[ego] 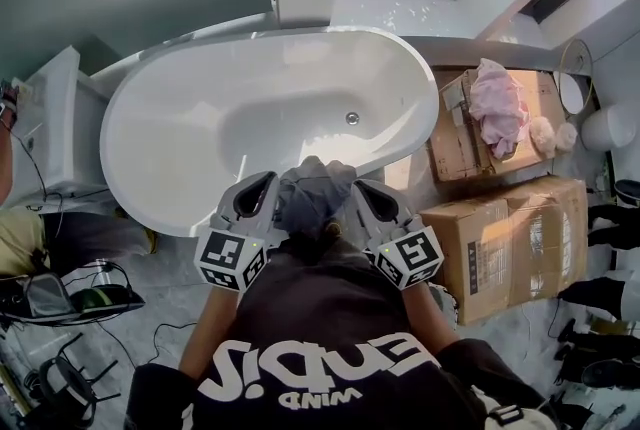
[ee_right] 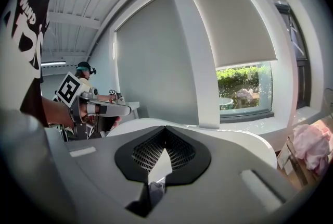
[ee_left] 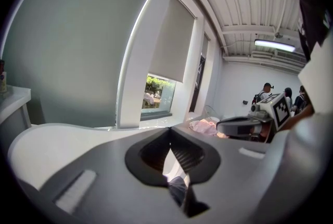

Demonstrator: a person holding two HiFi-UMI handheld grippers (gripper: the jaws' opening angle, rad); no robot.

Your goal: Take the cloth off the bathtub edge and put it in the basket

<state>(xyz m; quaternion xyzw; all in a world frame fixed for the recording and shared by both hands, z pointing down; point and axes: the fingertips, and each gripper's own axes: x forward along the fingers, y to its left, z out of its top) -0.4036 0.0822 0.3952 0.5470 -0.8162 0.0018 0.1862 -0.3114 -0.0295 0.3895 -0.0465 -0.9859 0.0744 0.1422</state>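
A grey cloth (ego: 312, 193) hangs bunched between my two grippers over the near rim of the white bathtub (ego: 180, 118). My left gripper (ego: 270, 190) is shut on the cloth's left side, and a dark fold of the cloth (ee_left: 179, 190) shows between its jaws in the left gripper view. My right gripper (ego: 358, 192) is shut on the right side, with a grey bit of the cloth (ee_right: 154, 190) pinched low between its jaws. Both grippers point towards the tub and the window wall. I see no basket that I can tell for sure.
Two cardboard boxes (ego: 510, 243) stand right of the tub, the far one bearing a pink cloth (ego: 498, 103). A round wire-rimmed thing (ego: 574, 88) stands beyond them. A white cabinet (ego: 45, 118) is at the left, cables and gear (ego: 70, 298) on the floor. People stand at the right.
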